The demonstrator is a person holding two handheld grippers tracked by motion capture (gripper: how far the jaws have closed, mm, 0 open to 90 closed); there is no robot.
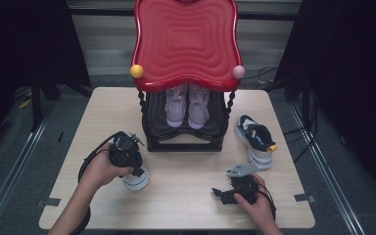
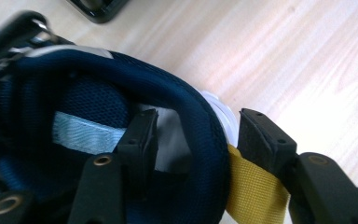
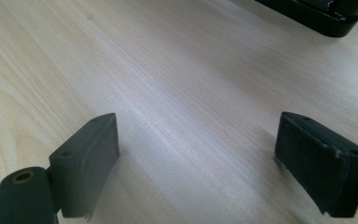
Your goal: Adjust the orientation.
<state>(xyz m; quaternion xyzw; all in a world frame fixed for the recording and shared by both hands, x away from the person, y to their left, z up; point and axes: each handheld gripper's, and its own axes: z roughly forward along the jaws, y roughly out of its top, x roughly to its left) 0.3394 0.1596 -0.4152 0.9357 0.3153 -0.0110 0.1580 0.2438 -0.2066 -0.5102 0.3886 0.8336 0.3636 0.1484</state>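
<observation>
Here, left claw [image 2: 193,135] astride shoe heel [image 2: 205,140] (pads loose).

Pale wood-grain table [image 3: 177,84], smooth, slight sheen. Navy shoe [image 2: 121,93]: mesh cloth lining, padded fabric collar, woven yellow heel tab [image 2: 249,186], white rubbery sole. Gripper pads [image 3: 91,158] matt black, faintly textured. Red rack top [image 1: 186,41] glossy moulded plastic, ribbed. Black rack base [image 1: 183,144] shiny plastic.

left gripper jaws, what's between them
In the left gripper view, the padded navy heel collar of the sneaker sits between the jaws of the left gripper, with its yellow pull tab beside the outer jaw.
</observation>
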